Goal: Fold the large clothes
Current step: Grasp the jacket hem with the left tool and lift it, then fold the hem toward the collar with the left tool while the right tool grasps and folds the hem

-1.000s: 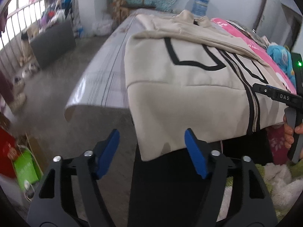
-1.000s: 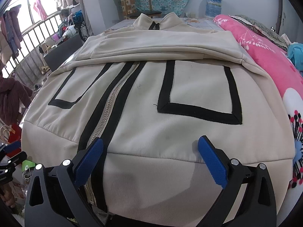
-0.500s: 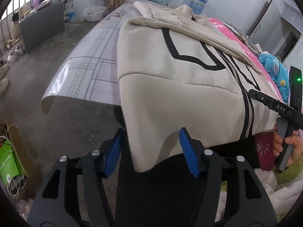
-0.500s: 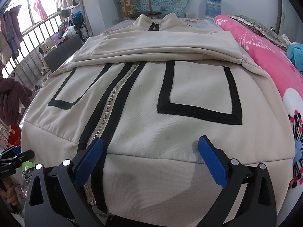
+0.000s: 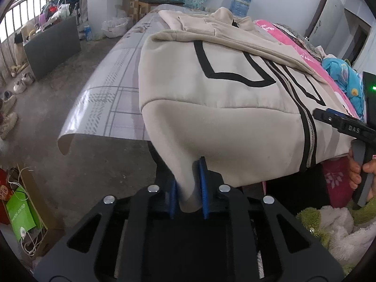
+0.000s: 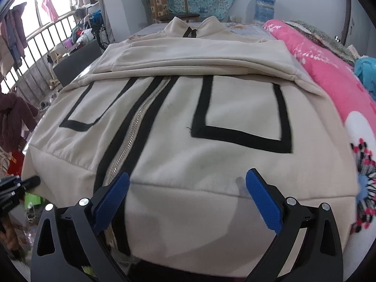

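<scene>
A cream zip jacket (image 5: 223, 108) with black trim lies front up on the bed, both sleeves folded across its chest (image 6: 199, 56). Its hem hangs over the near edge. My left gripper (image 5: 188, 178) is at the hem's left corner (image 5: 188, 197); its jaws are closing, and the blue pads pinch that corner between them. My right gripper (image 6: 187, 176) hovers open over the hem just right of the zipper (image 6: 131, 136), with no cloth between its fingers. Each gripper also shows at the edge of the other's view: the right gripper (image 5: 340, 124) and the left gripper (image 6: 14, 188).
A glossy checked sheet (image 5: 112, 94) covers the bed left of the jacket. A pink quilt (image 6: 329, 75) and blue cloth (image 5: 340, 82) lie along its right side. On the floor are a green bag (image 5: 21, 213), shoes (image 5: 9, 117) and fluffy cloth (image 5: 333, 223).
My left gripper moved in onto the hanging hem corner and its jaws closed on it, bunching the cloth. The right gripper stayed still and open.
</scene>
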A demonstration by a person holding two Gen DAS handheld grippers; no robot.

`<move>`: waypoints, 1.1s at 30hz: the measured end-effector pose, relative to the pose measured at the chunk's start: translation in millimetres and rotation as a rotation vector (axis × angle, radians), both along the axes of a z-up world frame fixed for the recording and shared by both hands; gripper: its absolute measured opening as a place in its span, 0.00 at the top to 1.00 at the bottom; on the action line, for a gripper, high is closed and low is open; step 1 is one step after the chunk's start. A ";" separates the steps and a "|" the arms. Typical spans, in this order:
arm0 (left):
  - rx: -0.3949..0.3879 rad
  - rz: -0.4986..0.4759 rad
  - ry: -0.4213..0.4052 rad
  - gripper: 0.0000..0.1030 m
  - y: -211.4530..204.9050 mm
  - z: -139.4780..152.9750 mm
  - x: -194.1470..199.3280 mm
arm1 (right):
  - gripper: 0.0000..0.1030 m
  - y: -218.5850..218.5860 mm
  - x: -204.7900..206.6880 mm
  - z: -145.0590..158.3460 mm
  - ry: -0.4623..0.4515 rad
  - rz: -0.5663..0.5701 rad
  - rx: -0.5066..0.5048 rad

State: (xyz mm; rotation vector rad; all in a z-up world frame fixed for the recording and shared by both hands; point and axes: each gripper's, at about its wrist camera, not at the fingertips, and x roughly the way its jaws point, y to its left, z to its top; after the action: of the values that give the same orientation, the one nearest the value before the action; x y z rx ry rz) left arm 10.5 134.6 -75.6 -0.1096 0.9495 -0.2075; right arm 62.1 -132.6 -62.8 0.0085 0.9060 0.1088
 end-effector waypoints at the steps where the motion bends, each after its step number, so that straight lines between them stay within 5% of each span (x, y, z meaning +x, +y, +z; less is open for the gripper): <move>1: 0.004 -0.001 -0.003 0.86 -0.1 0.7 -1.1 | 0.06 -2.8 -4.5 2.2 -0.002 0.000 -0.003; 13: 0.047 -0.039 -0.031 0.88 -0.8 5.9 -7.6 | 0.14 -86.4 -77.1 18.3 0.050 -0.198 0.030; 22: 0.055 -0.046 -0.043 0.88 -1.9 9.4 -9.0 | 0.26 -141.3 -86.0 -0.3 0.084 -0.333 0.197; 25: 0.063 -0.055 -0.068 0.88 -3.9 15.9 -13.3 | 0.45 -151.2 -82.4 -15.5 0.129 -0.349 0.276; 29: 0.060 -0.080 -0.099 0.91 -5.6 28.5 -18.7 | 0.88 -144.3 -83.1 -18.6 0.164 -0.309 0.288; 33: -0.042 -0.101 -0.123 0.93 -0.4 51.2 -15.7 | 0.94 -124.9 -87.1 15.2 0.110 -0.234 0.169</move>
State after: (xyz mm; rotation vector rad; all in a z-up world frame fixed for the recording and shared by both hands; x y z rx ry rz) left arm -5.3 134.2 -24.5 -0.0865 0.8290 -0.3242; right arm -25.0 -257.5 -47.6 0.2793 0.9969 -0.0340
